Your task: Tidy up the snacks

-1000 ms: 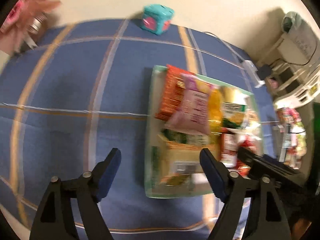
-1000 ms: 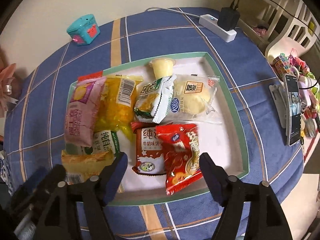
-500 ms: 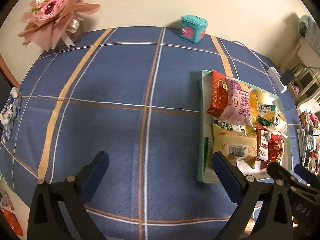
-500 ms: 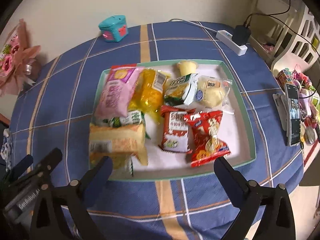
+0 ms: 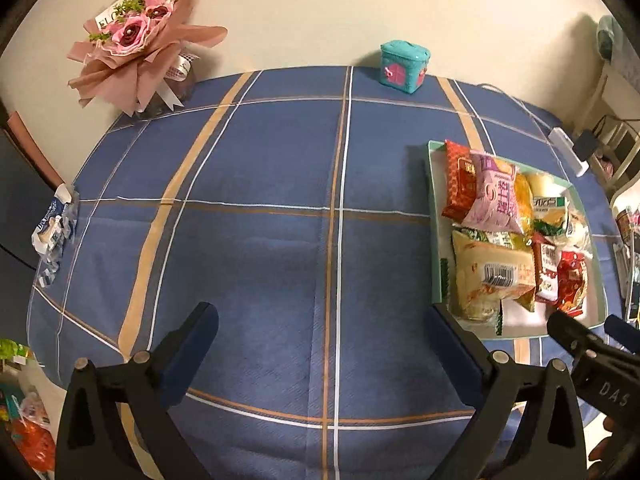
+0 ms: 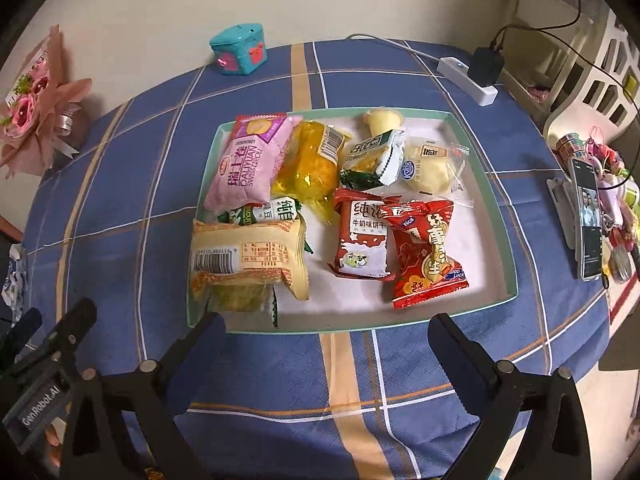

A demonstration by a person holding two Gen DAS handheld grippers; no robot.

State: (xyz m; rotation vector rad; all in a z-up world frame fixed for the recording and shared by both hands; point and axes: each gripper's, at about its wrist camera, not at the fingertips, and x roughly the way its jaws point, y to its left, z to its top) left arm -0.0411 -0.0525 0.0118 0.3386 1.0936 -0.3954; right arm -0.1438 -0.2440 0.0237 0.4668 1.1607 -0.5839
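A shallow green-rimmed tray (image 6: 496, 208) on the blue plaid tablecloth holds several snack packets: a pink roll pack (image 6: 250, 164), a beige barcode pack (image 6: 248, 260), a yellow pack (image 6: 312, 164), a red-and-white biscuit pack (image 6: 364, 240) and a red candy pack (image 6: 428, 252). My right gripper (image 6: 326, 330) is open and empty, just before the tray's near edge. My left gripper (image 5: 320, 326) is open and empty over bare cloth, left of the tray (image 5: 434, 216). The right gripper's body (image 5: 592, 364) shows at the left wrist view's lower right.
A pink flower bouquet (image 5: 136, 40) and a teal toy box (image 5: 404, 66) stand at the table's far edge. A white power strip with a black plug (image 6: 476, 76) lies at the far right. A phone on a stand (image 6: 586, 216) and small clutter sit right of the tray.
Both grippers have pulled back and risen from the tray. The left one has swung left onto bare cloth. Both stay open and empty.
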